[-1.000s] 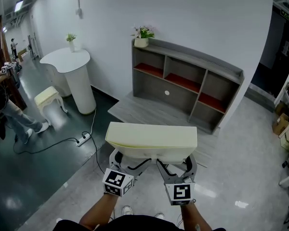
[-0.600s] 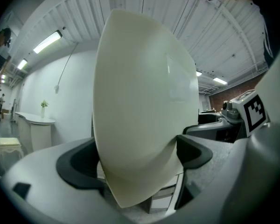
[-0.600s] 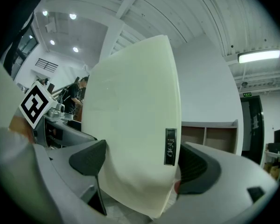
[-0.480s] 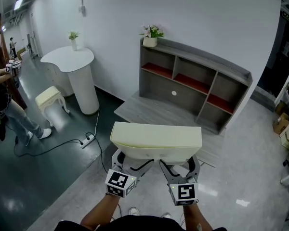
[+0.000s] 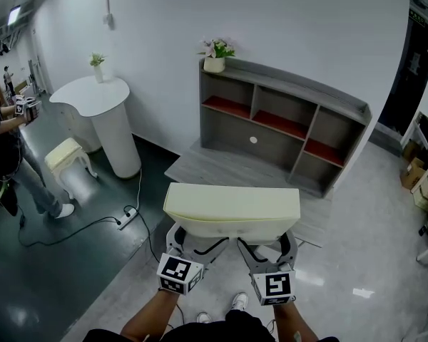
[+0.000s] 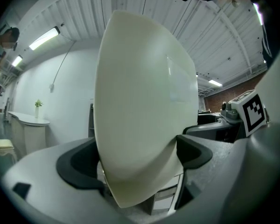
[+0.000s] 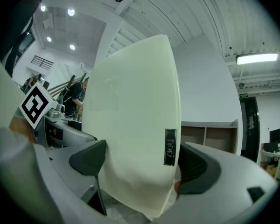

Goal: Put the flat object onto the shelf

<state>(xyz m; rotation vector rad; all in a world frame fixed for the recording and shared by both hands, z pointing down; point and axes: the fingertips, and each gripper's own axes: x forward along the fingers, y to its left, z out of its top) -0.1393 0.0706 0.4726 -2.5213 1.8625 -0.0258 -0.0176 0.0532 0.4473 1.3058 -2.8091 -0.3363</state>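
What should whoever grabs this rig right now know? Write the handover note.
Left gripper: shut on the cream pad, on its left half.
Right gripper: shut on the same pad, on its right half.
Pad: held up in front of the person, above the floor, well apart from the grey shelf by the wall ahead.
Done: pad gripped and lifted by both grippers.
Left: walk up to the shelf, set the pad on it, open both grippers.

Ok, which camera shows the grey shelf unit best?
The head view: the whole grey shelf unit stands against the wall, its open compartments showing. The right gripper view shows only part of it past the cream cushion. In the left gripper view the cushion hides nearly all of it.
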